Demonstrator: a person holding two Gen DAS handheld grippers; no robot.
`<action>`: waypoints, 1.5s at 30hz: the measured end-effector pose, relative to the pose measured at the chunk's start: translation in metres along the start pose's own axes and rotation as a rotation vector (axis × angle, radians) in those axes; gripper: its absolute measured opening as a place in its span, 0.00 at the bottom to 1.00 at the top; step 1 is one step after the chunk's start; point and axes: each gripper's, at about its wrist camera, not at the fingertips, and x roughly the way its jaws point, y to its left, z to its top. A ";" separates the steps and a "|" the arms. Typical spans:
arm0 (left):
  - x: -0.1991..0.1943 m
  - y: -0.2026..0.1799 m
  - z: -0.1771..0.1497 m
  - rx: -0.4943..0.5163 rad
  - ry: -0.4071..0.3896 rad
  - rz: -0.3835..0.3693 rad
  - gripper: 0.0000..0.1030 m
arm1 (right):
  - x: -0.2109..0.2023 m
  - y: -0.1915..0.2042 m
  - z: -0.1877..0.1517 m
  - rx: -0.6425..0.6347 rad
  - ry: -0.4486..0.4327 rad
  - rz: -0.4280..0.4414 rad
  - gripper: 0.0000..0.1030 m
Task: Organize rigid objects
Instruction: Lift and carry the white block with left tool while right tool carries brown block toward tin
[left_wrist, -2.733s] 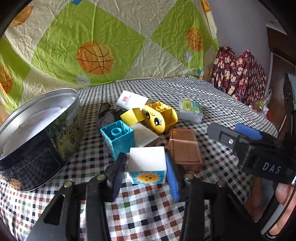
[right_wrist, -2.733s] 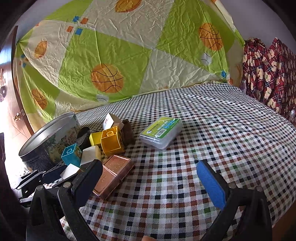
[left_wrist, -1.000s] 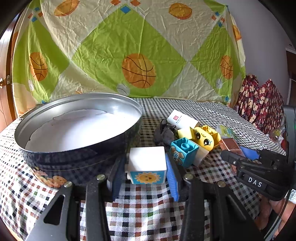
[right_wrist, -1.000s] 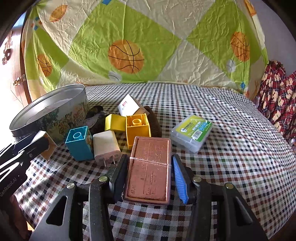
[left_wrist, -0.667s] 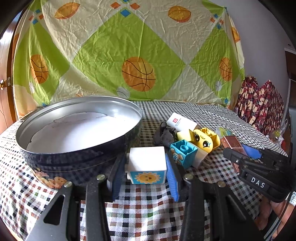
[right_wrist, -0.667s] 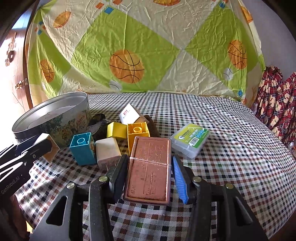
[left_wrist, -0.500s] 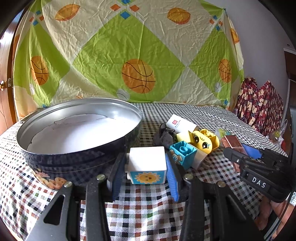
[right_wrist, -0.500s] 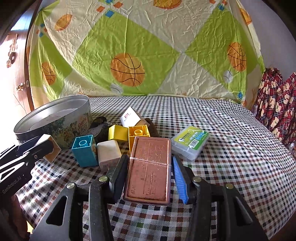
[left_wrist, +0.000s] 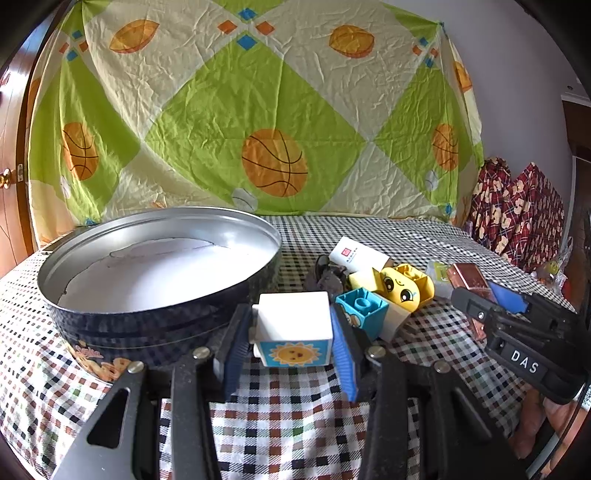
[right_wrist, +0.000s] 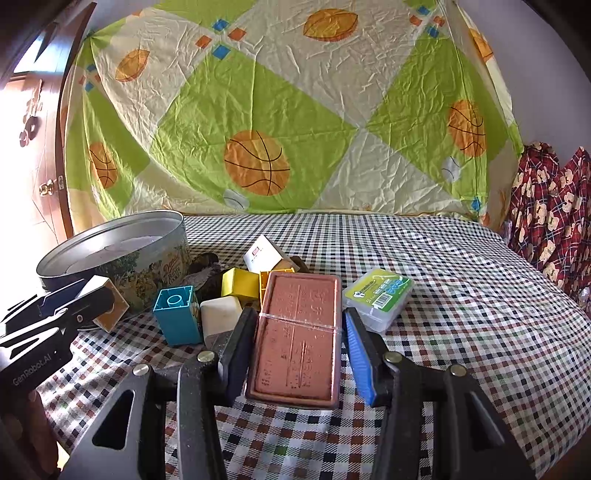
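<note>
At the bottom centre of each wrist view, the left gripper (left_wrist: 291, 332) clamped a white block (left_wrist: 293, 326) with a sun on its face, and the right gripper (right_wrist: 295, 343) clamped a brown slab (right_wrist: 297, 332) by its long sides, both apparently lifted clear for carrying. Beyond them, mid-frame, the loose blocks (right_wrist: 207, 302) sat bunched on the checked cloth (right_wrist: 461, 314). Farther left stood the open tin (left_wrist: 159, 273), lid off, likely the place to put them.
</note>
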 end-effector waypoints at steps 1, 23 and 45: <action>0.000 0.000 0.000 0.000 -0.001 -0.001 0.40 | -0.001 0.000 0.000 -0.001 -0.004 -0.002 0.48; -0.014 0.015 -0.001 0.031 -0.080 0.051 0.40 | -0.010 0.028 0.003 -0.055 -0.072 0.009 0.48; -0.036 0.029 0.007 0.061 -0.221 0.068 0.40 | -0.017 0.054 0.016 -0.102 -0.174 0.087 0.48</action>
